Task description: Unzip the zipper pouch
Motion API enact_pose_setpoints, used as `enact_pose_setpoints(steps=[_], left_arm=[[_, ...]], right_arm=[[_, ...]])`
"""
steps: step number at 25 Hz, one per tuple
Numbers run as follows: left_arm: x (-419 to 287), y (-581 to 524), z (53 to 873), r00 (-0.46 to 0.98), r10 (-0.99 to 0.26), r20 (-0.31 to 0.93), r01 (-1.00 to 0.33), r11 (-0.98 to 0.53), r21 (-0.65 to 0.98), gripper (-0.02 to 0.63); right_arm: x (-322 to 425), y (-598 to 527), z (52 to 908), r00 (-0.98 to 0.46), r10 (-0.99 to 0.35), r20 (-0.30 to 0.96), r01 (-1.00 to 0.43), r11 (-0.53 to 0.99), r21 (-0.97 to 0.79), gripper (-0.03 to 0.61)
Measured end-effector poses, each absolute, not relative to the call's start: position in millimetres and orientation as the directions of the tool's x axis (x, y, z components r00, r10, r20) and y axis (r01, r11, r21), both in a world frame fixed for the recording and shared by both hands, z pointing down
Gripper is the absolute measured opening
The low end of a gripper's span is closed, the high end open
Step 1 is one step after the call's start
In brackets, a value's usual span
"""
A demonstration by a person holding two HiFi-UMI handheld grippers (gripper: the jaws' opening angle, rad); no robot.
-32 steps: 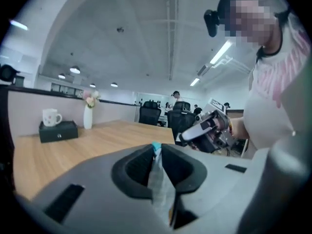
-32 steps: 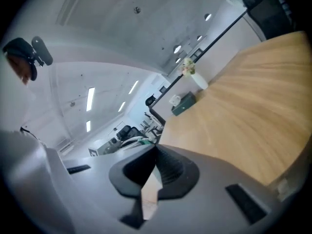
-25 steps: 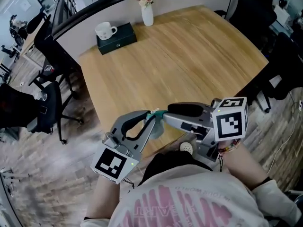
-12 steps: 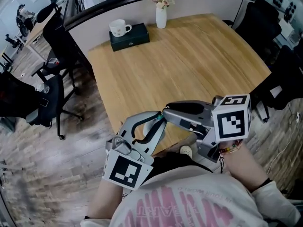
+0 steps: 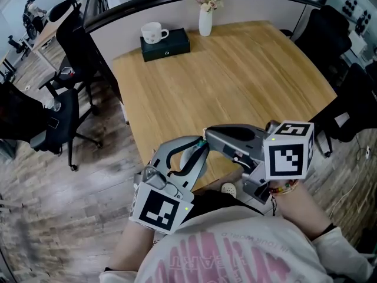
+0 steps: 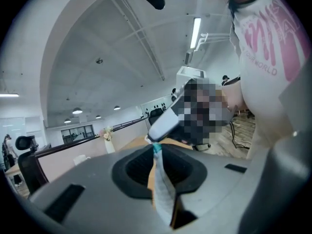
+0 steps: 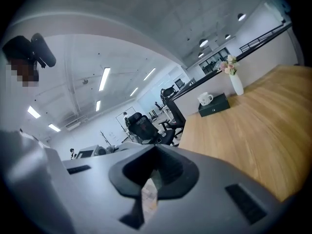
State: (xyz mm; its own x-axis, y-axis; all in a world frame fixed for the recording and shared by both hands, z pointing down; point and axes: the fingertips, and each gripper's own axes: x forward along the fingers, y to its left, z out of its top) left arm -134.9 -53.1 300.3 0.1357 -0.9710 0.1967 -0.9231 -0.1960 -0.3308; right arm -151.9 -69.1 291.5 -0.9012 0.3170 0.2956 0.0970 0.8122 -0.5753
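Zipper pouch (image 6: 164,199) is hanging edge-on, clamped between the left gripper's (image 6: 157,156) narrow jaws. The right gripper (image 7: 154,182), its jaws just closing, is pinching its end.

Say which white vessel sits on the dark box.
The handled mug; the flower vase stands on the bare table beside the box.

Lying bare across the middle and near stretch of the table (image 5: 247,81), leaving wide passage. Crowding only the far edge with a mug (image 5: 154,32) on a dark box (image 5: 175,45) and a vase (image 5: 205,23) just beside. Hemming in the left side with office chairs (image 5: 58,124).
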Motion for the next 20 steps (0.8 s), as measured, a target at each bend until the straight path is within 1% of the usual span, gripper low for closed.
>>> enact_pose_setpoints(steps=[6,14,17,20], left_arm=[[-130,-50,300,0.153,-0.970,0.188,-0.913,-0.212,-0.348,0.054],[-125,-44,302,0.196,-0.953,0.230,-0.864,-0.279,-0.419,0.052],[-127,-46,304,0.186,-0.953,0.240,-0.870,-0.273,-0.411,0.052],[-130,-47,304,0.170,-0.961,0.216,-0.903,-0.240,-0.357,0.052]], right_arm=[[-149,-66,291,-0.889,0.353,0.293,0.108,0.782,-0.614,0.006],[-147,-63,295,-0.876,0.404,0.262,0.080,0.660,-0.747,0.008],[-147,-66,297,-0.885,0.385,0.262,0.075,0.674,-0.735,0.000],[-145,-73,301,-0.899,0.329,0.288,0.036,0.712,-0.701,-0.002]])
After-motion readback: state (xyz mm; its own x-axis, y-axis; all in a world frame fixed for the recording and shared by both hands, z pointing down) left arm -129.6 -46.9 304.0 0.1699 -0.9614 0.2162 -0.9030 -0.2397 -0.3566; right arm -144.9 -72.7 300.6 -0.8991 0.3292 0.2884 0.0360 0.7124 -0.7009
